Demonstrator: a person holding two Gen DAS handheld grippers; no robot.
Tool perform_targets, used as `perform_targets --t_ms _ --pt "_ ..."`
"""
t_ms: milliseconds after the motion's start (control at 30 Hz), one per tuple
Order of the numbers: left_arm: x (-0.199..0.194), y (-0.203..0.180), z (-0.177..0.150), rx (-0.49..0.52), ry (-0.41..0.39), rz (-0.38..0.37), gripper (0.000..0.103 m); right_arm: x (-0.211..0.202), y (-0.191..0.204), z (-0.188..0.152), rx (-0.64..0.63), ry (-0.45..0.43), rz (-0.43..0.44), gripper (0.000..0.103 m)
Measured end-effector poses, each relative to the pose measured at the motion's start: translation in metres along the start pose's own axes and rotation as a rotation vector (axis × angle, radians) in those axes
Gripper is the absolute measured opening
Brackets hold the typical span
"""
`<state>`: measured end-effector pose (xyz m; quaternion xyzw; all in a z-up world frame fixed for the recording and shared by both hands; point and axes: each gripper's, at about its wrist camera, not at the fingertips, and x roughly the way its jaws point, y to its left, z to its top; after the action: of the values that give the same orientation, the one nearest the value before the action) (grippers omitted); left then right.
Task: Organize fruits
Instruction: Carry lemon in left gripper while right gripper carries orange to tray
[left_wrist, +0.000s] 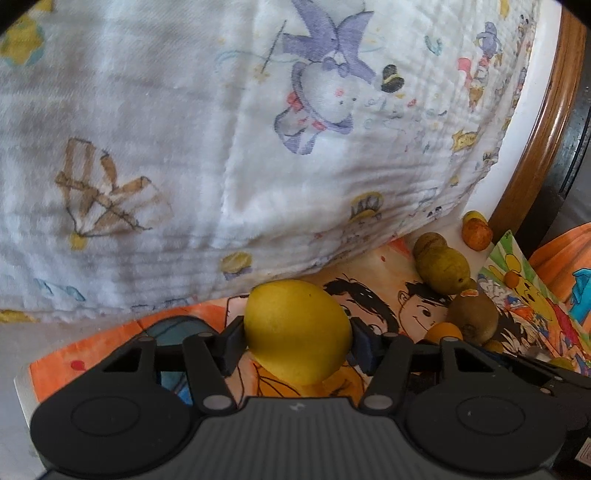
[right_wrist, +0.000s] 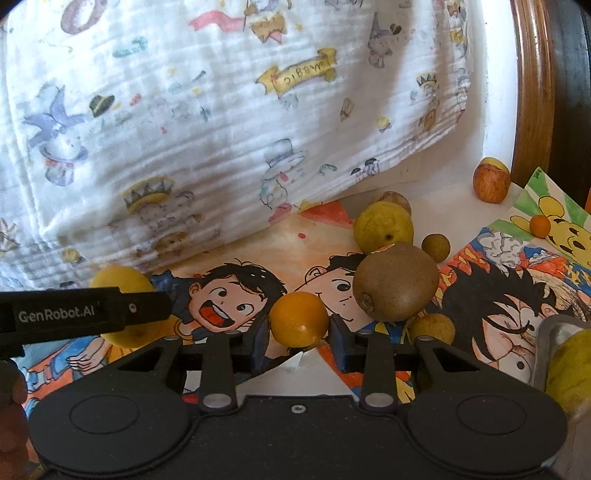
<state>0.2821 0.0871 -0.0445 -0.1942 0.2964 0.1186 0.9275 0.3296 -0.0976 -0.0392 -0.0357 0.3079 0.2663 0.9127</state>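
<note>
A yellow lemon (left_wrist: 295, 328) sits between the pads of my left gripper (left_wrist: 297, 341), which is shut on it just above a cartoon drawing (left_wrist: 388, 295). The right wrist view shows the same lemon (right_wrist: 122, 280) at the left, behind the left gripper's finger (right_wrist: 144, 306). My right gripper (right_wrist: 299, 334) is shut on a small orange (right_wrist: 298, 317), its pads pressing both sides. A brown kiwi (right_wrist: 397, 282) lies just right of that orange. Behind the kiwi are a yellow-green fruit (right_wrist: 382, 225) and a small brown round fruit (right_wrist: 436, 246).
A white printed cloth (right_wrist: 221, 110) bulges up behind the drawings. A red-yellow apple (right_wrist: 491, 181) lies by the wooden frame (right_wrist: 535, 92). A tiny orange (right_wrist: 540, 226) rests on a yellow-bear picture. A metal container (right_wrist: 550, 332) with a yellow fruit (right_wrist: 570, 365) is at the right edge.
</note>
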Motion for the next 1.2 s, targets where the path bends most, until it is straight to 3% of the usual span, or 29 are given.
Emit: perform_targets --t_ms 367,800,1200 --pt "-0.027 -0.012 -0.002 -0.008 0.011 -0.057 0.063 -0.052 -0.021 0.004 0.043 -0.061 -0.052 0.037" --pt "-0.056 -0.069 -0.010 0.061 -0.001 -0.145 0.063 -0.131 -0.075 -0.013 0.124 -0.142 -0.167 0.037" --pt "-0.066 -0.132 -0.035 0.157 0.037 -0.231 0.063 -0.183 -0.140 -0.044 0.173 -0.140 -0.297 0.037"
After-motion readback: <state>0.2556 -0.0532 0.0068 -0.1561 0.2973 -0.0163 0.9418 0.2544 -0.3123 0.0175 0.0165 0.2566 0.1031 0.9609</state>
